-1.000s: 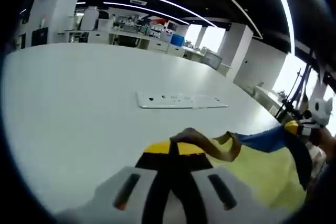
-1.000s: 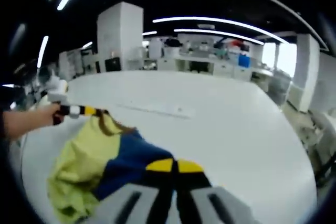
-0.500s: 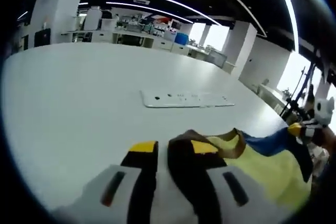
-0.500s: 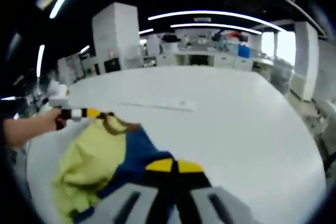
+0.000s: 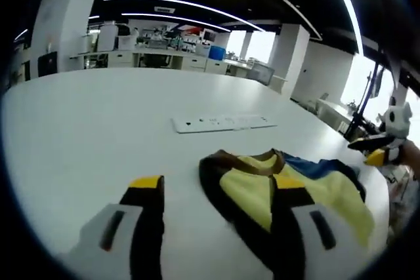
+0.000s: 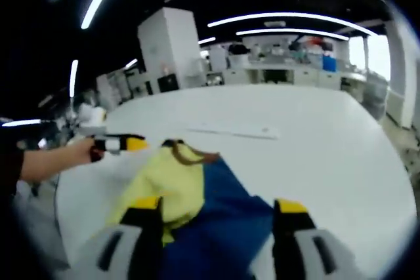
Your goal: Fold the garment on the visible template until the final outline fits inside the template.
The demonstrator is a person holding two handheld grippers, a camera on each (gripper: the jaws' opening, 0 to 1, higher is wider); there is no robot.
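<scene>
- Garment [image 5: 295, 191], yellow and blue with a brown collar, lies crumpled on the white table [image 5: 85, 129], just ahead of both grippers.
- Left gripper [image 5: 220, 191] has its jaws spread wide; the right-hand jaw overlaps the yellow cloth in the left gripper view, while the left-hand one stands over bare table, and neither pinches anything.
- Right gripper [image 6: 216, 211] likewise has its jaws apart, the blue part of the garment [image 6: 210, 214] lying between them.
- Farther out on the table lies a flat white strip [image 5: 223, 122], perhaps the template, though it is too blurred to be sure.
- Beyond the table's far edge stand white benches [image 5: 164, 60] under long ceiling lights.
</scene>
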